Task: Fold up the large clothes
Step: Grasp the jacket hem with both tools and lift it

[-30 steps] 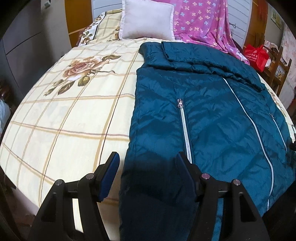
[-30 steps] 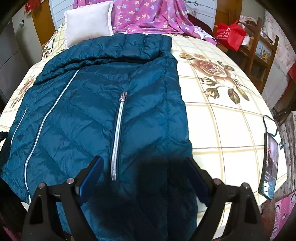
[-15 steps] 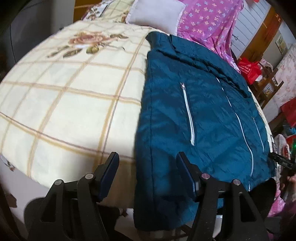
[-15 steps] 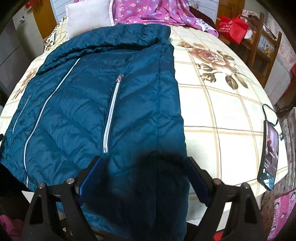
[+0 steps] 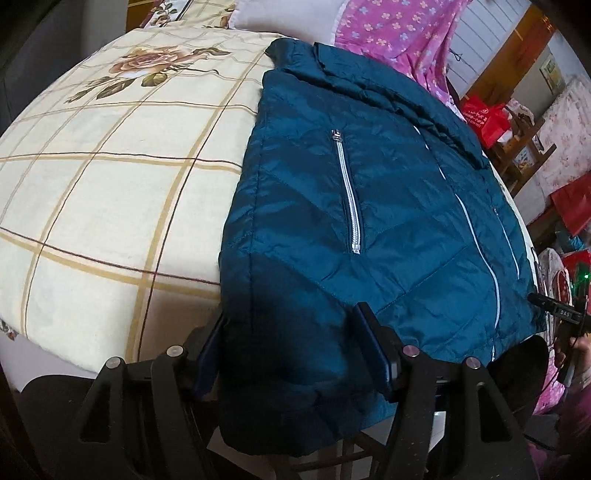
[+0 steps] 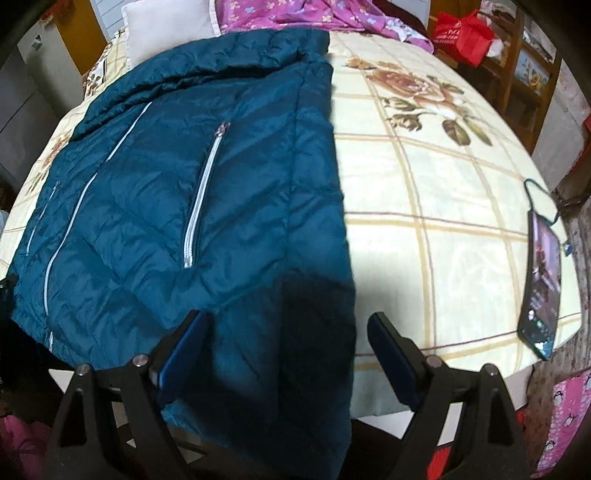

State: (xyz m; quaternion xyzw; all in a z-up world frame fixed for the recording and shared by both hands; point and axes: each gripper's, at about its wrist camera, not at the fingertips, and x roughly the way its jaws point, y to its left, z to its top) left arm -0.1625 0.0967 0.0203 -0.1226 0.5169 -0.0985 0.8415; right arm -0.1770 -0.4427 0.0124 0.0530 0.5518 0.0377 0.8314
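A dark teal quilted jacket [image 5: 369, 192] [image 6: 192, 206] with silver zips lies flat on the bed, its hem hanging over the near edge. My left gripper [image 5: 291, 332] is open above the jacket's left hem corner, one blue pad at the side seam and the other over the fabric, with no grip visible. Over the jacket's right hem corner my right gripper [image 6: 286, 336] also stands open, its right pad above the bedsheet beside the jacket. Shadow darkens the hem under both.
The bed carries a cream checked sheet [image 5: 110, 177] [image 6: 443, 221] with rose prints. A phone [image 6: 541, 288] with a cable lies near the bed's right edge. A white pillow [image 6: 166, 29] and a pink floral blanket [image 5: 399, 40] sit at the head. A wooden chair [image 6: 517, 62] with red bags stands at right.
Both grippers have drawn back toward the bed's near edge and tipped lower, so the jacket's hanging hem now shows between the fingers. Their openings look the same.
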